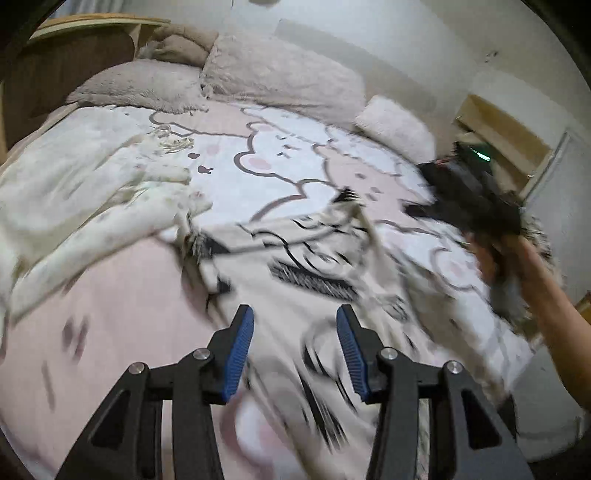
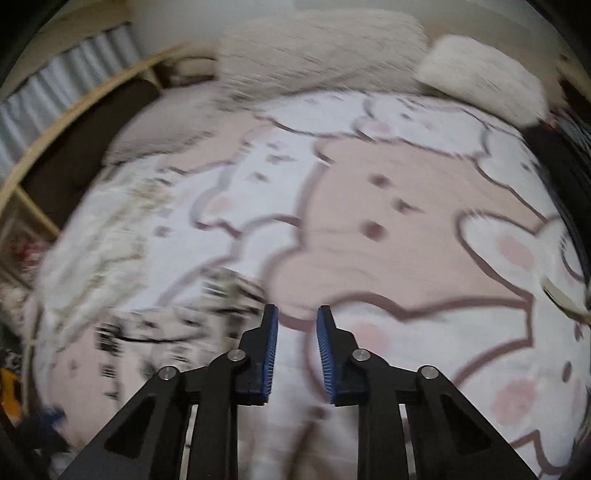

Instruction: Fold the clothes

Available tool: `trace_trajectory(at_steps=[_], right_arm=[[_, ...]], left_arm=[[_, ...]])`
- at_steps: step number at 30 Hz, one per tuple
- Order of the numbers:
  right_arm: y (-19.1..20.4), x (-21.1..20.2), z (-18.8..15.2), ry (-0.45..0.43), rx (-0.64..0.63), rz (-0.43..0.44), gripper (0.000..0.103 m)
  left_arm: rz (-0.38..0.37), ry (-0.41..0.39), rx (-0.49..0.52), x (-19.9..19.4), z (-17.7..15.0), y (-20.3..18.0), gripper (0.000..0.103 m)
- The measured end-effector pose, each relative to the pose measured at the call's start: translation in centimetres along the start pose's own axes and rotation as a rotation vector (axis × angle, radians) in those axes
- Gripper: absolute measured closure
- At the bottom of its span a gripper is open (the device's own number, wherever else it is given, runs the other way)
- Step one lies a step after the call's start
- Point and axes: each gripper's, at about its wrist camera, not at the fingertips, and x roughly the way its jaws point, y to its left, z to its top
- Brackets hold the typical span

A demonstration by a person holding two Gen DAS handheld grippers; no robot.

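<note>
we see a bed (image 1: pixel 110 332) filling most of both views, its pink and white cartoon-bear cover (image 2: pixel 388 229) spread flat. fluffy beige pillows (image 1: pixel 280 74) line the top of the frame. a wooden headboard (image 1: pixel 55 66) sits upper left, a pale wall (image 1: pixel 406 33) upper right, a wooden shelf (image 1: pixel 506 144) at right.

Landmark: pink-and-white bear-print bedspread (image 1: pixel 258 177). On it, centre: cream garment with black printed lettering (image 1: pixel 295 266). On its left part: rumpled white floral garment (image 1: pixel 92 192). Along its far edge: row of shaggy beige pillows (image 1: pixel 280 70), small fluffy white cushion (image 1: pixel 397 125) at the right end. Beyond its left side: wooden bed frame (image 1: pixel 55 66).
</note>
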Motion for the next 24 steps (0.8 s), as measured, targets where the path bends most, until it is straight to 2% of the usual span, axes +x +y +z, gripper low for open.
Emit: trace_trajectory(at_steps=[5,7,9,12,14,15,17,19,20,22,24], right_arm=[[-0.2,2.5,-1.1,0.036,-0.053,-0.037,0.085],[-0.3,3.5,-1.6,0.050,-0.075,-0.052,0.085],[0.1,5.3,-2.2,0.084,-0.129,-0.079,0.085],[1.0,8.4,-3.1,0.147,-0.220,-0.120,0.085],[-1.5,8.0,-2.8,0.133,-0.111,-0.054,0.085],[-2.7,7.5,-2.7,0.123,-0.067,-0.067,0.085],[-5.7,6.5,-2.5,0.097,-0.017,-0.198,0.085],[-9.0,5.6,-2.4,0.102,0.088,-0.255,0.085],[-10.1,4.9,-2.4,0.094,0.122,-0.252,0.085],[-10.4,3.7,-2.4,0.077,0.119,-0.241,0.085],[-8.3,3.0,-2.2,0.060,0.059,-0.184,0.085]], left_arm=[[0.159,0.094,-0.002,7.3,2.4,2.5,0.057],[0.212,0.118,-0.012,8.5,2.2,4.0,0.059],[0.223,0.105,-0.015,8.7,1.8,5.3,0.065],[0.218,0.096,-0.005,8.7,1.5,6.0,0.066],[0.224,0.094,0.006,8.7,1.4,6.0,0.066],[0.227,0.093,0.010,8.7,1.4,5.9,0.066],[0.226,0.089,0.006,8.5,1.4,5.8,0.066],[0.237,0.080,-0.002,8.3,1.5,5.7,0.071],[0.262,0.071,-0.002,8.1,1.8,5.7,0.073],[0.316,0.054,-0.003,7.9,2.3,5.8,0.073],[0.348,0.065,-0.022,8.3,2.9,6.7,0.073]])
